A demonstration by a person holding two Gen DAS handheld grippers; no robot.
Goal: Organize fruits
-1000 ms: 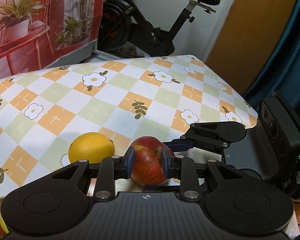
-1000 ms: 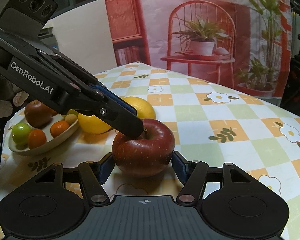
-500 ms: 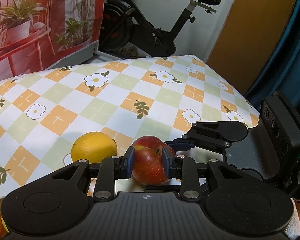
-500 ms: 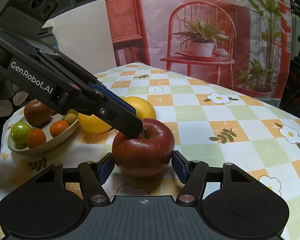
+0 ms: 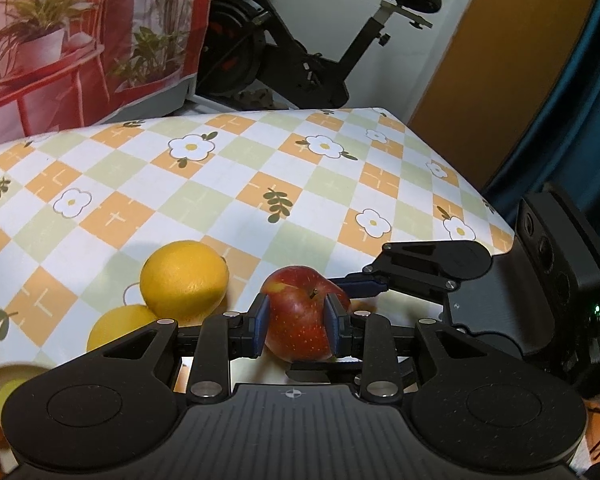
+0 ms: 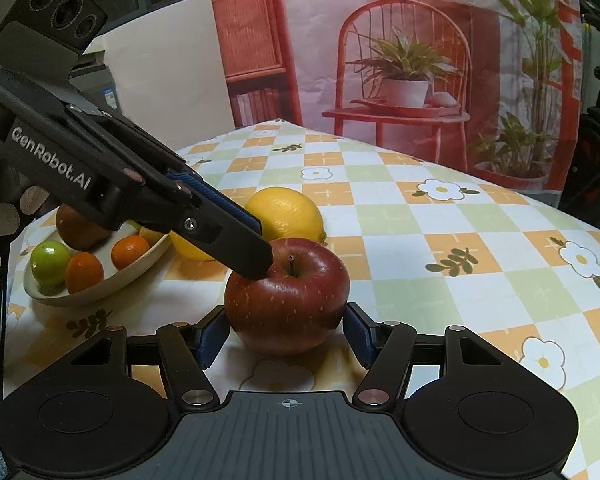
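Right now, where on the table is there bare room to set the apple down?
Free: the checked cloth right of and beyond the apple. Crowded: the left side, with two lemons beside the fruit bowl.

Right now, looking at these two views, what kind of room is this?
Most likely a room in a home, set up for a tabletop task. An exercise bike stands behind a table with a flowered checked cloth, and a printed backdrop showing a red chair and potted plants hangs beyond it.

Glossy-skinned apple (image 6: 286, 298), dimpled matt lemon (image 6: 286, 212), smooth printed tablecloth (image 6: 480, 248), matt plastic grippers.
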